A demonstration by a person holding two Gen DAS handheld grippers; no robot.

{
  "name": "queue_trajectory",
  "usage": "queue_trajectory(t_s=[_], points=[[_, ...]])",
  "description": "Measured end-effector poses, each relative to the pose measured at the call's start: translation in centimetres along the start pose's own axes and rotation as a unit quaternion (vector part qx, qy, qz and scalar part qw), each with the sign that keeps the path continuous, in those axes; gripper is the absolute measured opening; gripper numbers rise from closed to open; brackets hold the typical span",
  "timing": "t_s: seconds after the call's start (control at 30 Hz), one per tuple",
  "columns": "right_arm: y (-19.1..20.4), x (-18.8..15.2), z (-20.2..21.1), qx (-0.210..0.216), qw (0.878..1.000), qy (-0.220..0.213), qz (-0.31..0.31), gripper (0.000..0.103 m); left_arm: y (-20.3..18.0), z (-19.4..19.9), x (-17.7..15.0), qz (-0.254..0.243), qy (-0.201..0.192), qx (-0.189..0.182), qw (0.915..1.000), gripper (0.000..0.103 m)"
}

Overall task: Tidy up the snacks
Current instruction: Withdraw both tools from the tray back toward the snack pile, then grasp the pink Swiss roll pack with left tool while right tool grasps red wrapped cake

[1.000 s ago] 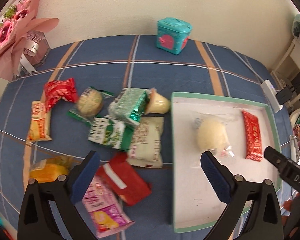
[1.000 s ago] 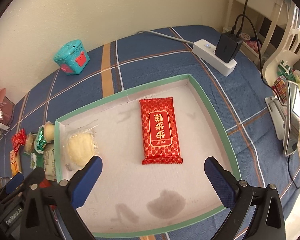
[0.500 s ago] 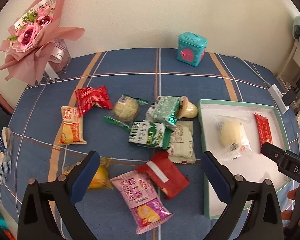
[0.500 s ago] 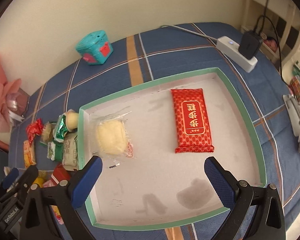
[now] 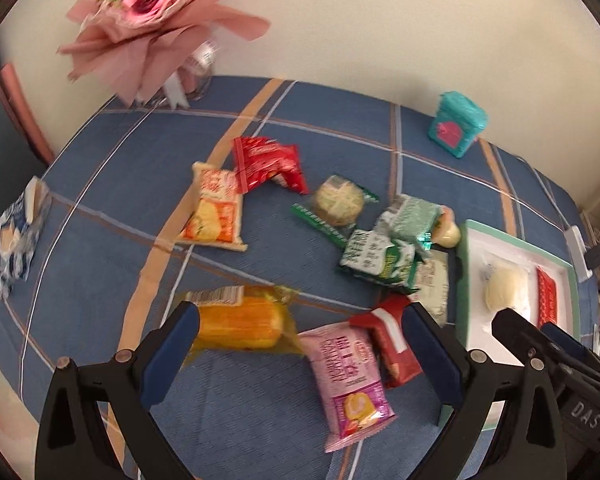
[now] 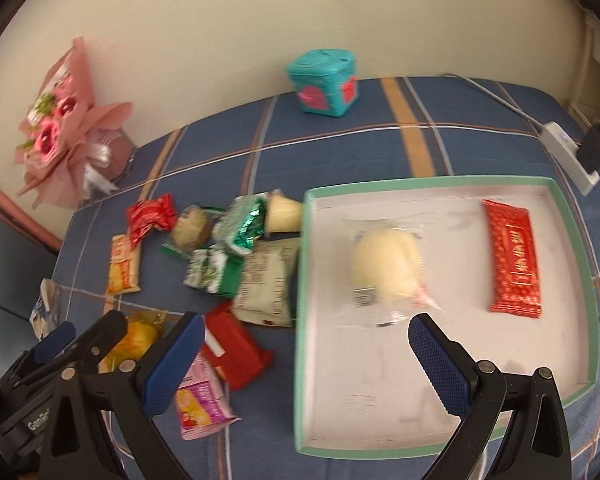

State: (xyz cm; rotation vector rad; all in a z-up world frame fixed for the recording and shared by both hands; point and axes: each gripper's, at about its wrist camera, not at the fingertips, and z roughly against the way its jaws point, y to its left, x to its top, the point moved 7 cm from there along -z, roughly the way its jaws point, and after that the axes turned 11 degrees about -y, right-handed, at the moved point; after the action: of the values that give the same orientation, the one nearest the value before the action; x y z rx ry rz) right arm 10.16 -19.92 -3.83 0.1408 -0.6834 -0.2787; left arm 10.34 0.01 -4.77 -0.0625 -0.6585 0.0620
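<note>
A green-rimmed white tray (image 6: 572,216) holds a pale wrapped bun (image 6: 388,266) and a red wafer pack (image 6: 514,258). Left of it lie loose snacks: a pink packet (image 5: 348,376), a red box-like pack (image 5: 392,340), a yellow cake pack (image 5: 240,322), green-and-white packs (image 5: 376,258), a round biscuit (image 5: 338,200), an orange packet (image 5: 216,212) and a red crinkled bag (image 5: 268,162). My left gripper (image 5: 300,356) hangs open above the pink and yellow packs. My right gripper (image 6: 304,364) hangs open over the tray's left rim. Neither holds anything.
A teal tin box (image 6: 324,82) stands at the back by the wall. A pink flower bouquet (image 5: 156,20) sits at the back left. A blue-white wrapper (image 5: 18,236) lies at the left table edge. A white power strip (image 6: 568,156) with a plug sits right of the tray.
Both grippers have swung left. The left view now centres on the loose snacks and the bouquet; the right view now takes in the tray's left rim and the pile. Nothing was grasped.
</note>
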Motion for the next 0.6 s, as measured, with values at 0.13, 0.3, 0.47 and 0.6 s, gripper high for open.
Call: queue_trajectory(t_s=[0.13,0.3,0.47,0.6], points=[[1.3,-0.8,-1.2,0.017,1.0,0.016,0.008,0.103,1.8,-1.0,-1.1,0.05,0.023,0.003,0.9985,0.101],[2.0,-2.3,-3.0,0.011,0.998,0.041,0.038,0.1,2.5,-1.9,-2.2,0.092,0.046,-0.007,0.9947,0.101],[2.9,-3.2,-4.2,0.013,0.996,0.056,0.061,0.092,1.5,-3.0,-3.2,0.107,0.072,-0.029,0.9912,0.099],[3.7,-3.7,-4.7,0.015,0.995,0.061,0.08,0.089,1.2,-3.3,-3.6,0.113,0.083,-0.036,0.9894,0.099]])
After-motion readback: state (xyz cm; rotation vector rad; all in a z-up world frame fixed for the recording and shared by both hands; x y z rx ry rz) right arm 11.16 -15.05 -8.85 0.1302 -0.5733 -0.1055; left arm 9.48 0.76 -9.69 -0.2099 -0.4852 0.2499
